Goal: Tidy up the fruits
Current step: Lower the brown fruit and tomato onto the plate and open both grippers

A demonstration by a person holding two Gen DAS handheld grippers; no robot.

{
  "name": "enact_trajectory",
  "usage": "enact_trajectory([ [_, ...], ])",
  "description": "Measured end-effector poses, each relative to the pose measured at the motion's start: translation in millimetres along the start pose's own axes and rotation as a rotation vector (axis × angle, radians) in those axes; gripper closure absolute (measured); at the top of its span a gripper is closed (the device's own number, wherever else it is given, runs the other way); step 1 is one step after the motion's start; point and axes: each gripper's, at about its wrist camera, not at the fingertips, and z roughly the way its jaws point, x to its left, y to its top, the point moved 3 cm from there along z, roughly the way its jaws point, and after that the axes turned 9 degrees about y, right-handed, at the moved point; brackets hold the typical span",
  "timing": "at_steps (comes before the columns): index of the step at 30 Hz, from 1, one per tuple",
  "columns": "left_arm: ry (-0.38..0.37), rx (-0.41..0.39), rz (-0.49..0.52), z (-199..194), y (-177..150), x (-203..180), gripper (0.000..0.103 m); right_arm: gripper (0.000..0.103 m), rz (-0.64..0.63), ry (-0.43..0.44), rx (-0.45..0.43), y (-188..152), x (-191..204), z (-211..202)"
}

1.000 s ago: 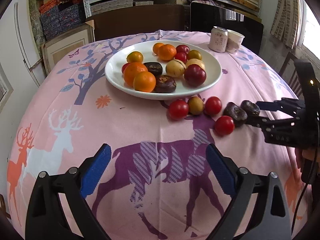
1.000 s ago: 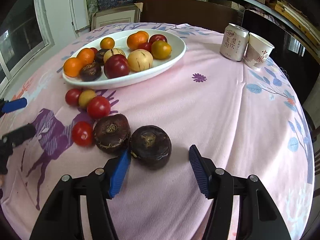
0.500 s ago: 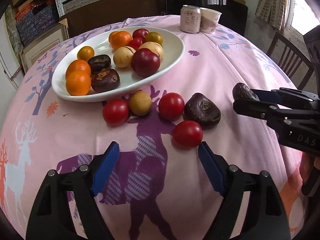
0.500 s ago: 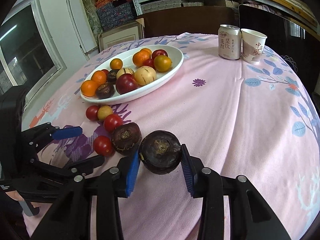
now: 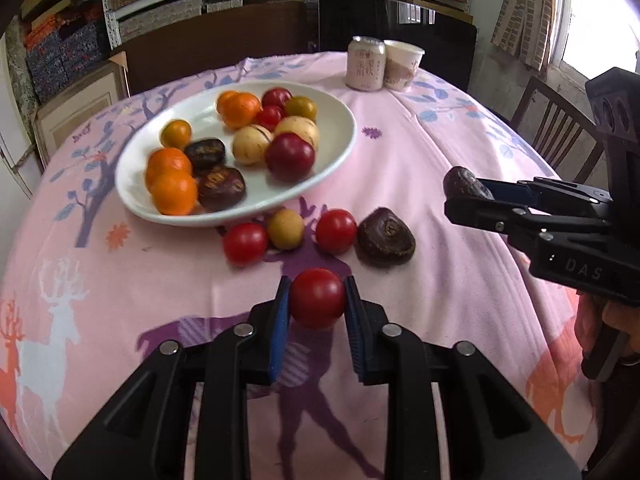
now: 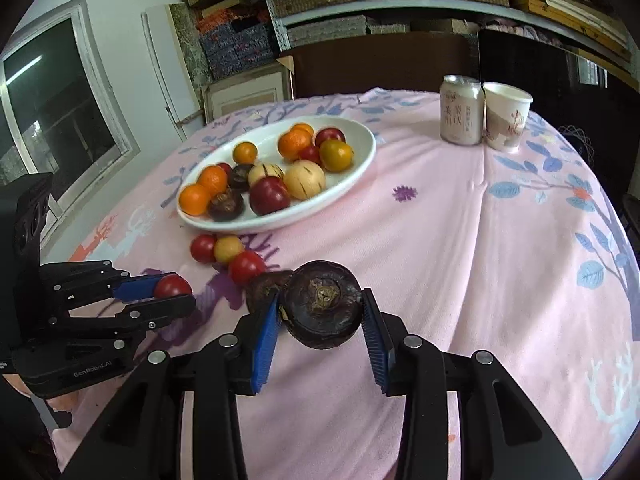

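Fruit in both grippers, near the white plate (image 5: pixel 340 152).
One red tomato (image 5: pixel 317 298) is squeezed tight in the left gripper (image 5: pixel 314 312). The right gripper (image 6: pixel 320 320) is clamped on a dark round fruit (image 6: pixel 322 304). More fruit sits on the pink tablecloth (image 5: pixel 420 168) beside the plate.

My left gripper (image 5: pixel 317 312) points down at a slant, pads clamped on a red fruit (image 5: pixel 318 298). My right gripper (image 6: pixel 320 328) tilts down too, gripping a dark fruit (image 6: pixel 321 305).
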Motion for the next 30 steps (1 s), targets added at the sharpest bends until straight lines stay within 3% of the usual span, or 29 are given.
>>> enact_trajectory([
  [6, 0.084, -0.11, -0.057, -28, 41, 53, 0.078, 0.063, -0.099, -0.018, -0.137, 39, 38, -9],
  [12, 0.124, -0.046, -0.179, 17, 78, 92, 0.078, 0.063, -0.159, 0.003, -0.068, 77, 63, 50],
  [16, 0.131, -0.009, -0.237, 43, 84, 106, 0.078, 0.063, -0.174, 0.007, 0.001, 81, 73, 91],
  [21, 0.123, -0.003, -0.279, 59, 93, 113, 0.076, 0.06, -0.179, -0.02, 0.022, 82, 74, 112],
  [22, 0.128, -0.005, -0.295, 60, 94, 114, 0.07, 0.055, -0.184, -0.024, 0.018, 81, 75, 112],
  [23, 0.141, -0.011, -0.308, 59, 94, 115, 0.041, 0.039, -0.188, -0.042, 0.002, 81, 75, 109],
  [24, 0.162, -0.038, -0.314, 54, 94, 115, 0.021, 0.035, -0.185, -0.05, -0.026, 81, 74, 103],
  [26, 0.194, -0.09, -0.285, 42, 94, 112, 0.019, 0.035, -0.164, -0.019, -0.027, 78, 70, 92],
  [30, 0.194, -0.092, -0.232, 23, 85, 104, 0.017, 0.035, -0.149, -0.03, -0.037, 65, 56, 58],
])
